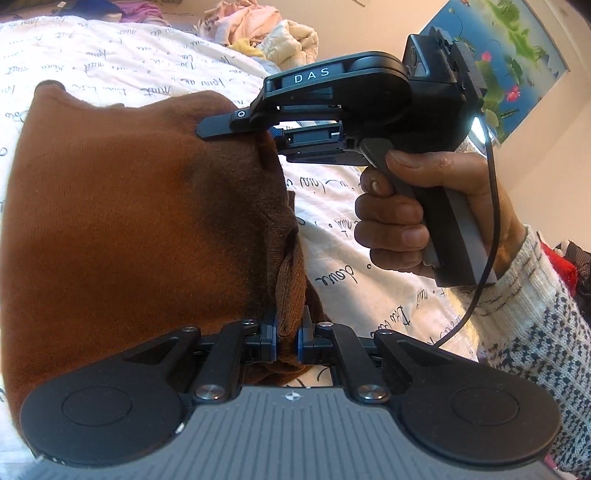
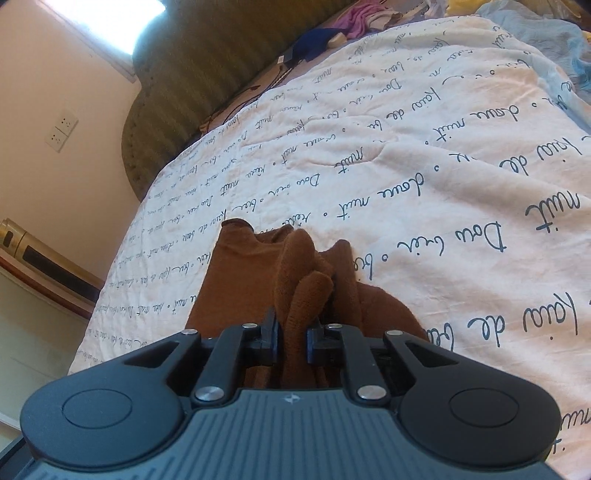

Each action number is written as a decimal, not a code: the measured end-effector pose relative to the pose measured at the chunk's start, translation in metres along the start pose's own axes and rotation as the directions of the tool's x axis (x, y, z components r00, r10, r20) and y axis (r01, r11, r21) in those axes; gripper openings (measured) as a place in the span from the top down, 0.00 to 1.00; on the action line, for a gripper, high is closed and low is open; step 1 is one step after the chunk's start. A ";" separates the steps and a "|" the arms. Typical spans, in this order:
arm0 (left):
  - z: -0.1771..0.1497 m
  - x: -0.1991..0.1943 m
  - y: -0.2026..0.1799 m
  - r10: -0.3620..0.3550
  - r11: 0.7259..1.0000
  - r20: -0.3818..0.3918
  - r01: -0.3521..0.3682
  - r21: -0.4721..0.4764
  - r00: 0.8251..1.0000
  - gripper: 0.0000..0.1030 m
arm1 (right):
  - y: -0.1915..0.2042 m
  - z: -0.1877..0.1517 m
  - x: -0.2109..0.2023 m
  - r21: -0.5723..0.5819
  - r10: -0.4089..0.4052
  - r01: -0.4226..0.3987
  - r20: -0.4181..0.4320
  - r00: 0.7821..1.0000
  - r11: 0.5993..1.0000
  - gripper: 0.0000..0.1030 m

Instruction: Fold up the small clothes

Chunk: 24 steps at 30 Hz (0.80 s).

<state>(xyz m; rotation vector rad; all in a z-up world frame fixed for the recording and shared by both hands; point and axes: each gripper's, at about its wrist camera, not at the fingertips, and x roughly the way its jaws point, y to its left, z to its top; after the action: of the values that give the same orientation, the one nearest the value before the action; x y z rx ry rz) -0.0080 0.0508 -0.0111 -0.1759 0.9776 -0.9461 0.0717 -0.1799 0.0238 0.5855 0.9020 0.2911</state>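
Brown knit garment (image 1: 140, 229) lies across the white quilt (image 1: 369, 236) with the script print, and I have both tools on the same edge of it. My left gripper (image 1: 288, 341) is clamped on a bunched fold of that edge, blue pads pressing in from both sides. In the left view the right gripper (image 1: 269, 129) bites the same edge farther along, held by a hand (image 1: 413, 206) in a patterned knit sleeve (image 1: 546, 332). The right view confirms it: the right gripper (image 2: 293, 339) is closed on a thick roll of the brown cloth (image 2: 303, 291), with the rest spread flat on the quilt beyond.

My worry is the thickness of what each tool holds. I judge several layers are pinched together, so lifting the edge over could drag the lower layer along and leave a crooked, lumpy fold. The knit looks soft and stretchy; if my two hands travel unevenly the edge will skew, or a roll could slip out of one grip.

The quilt itself is soft and slightly wrinkled, so it may ruck up under the cloth. A heap of pale clothes (image 1: 266, 29) waits at the far end, a padded green headboard (image 2: 207, 81) backs the bed, and a lotus poster (image 1: 509, 55) hangs on the wall.
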 end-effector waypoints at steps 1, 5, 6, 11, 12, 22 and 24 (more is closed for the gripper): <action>0.001 0.003 -0.003 0.000 1.000 -0.001 0.000 0.002 1.000 0.92 | -0.002 0.000 0.000 0.002 -0.004 0.004 -0.001 1.000 1.000 0.88; 0.006 0.012 -0.009 0.002 1.000 -0.018 -0.002 0.009 1.000 0.92 | -0.008 -0.005 0.007 -0.031 -0.075 0.075 0.000 0.997 0.997 0.85; 0.006 0.016 -0.009 0.003 1.000 -0.028 -0.003 0.012 1.000 0.92 | -0.012 -0.007 0.012 -0.027 -0.069 0.068 -0.020 0.997 0.997 0.84; 0.006 0.017 -0.020 -0.024 0.999 -0.071 0.027 0.042 0.997 0.28 | -0.015 -0.014 -0.004 -0.032 -0.146 0.146 0.026 0.989 0.989 0.37; 0.005 0.008 -0.024 -0.028 0.998 -0.068 0.031 0.052 0.997 0.10 | -0.010 -0.014 -0.013 -0.064 -0.190 0.192 0.040 0.981 0.979 0.37; 0.000 -0.097 0.051 -0.054 0.955 0.181 0.104 -0.278 0.982 0.07 | 0.016 -0.079 -0.073 -0.088 0.101 -0.092 0.102 0.990 0.992 0.43; 0.005 -0.086 0.070 -0.100 0.926 0.176 0.156 -0.343 0.979 0.06 | 0.021 -0.101 -0.066 -0.103 0.115 -0.109 0.063 0.991 0.989 0.43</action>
<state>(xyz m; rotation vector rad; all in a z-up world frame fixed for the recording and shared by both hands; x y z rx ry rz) 0.0200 0.1557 0.0096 -0.6182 0.9944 -0.8525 -0.0483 -0.1586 0.0308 0.5513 0.7847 0.4129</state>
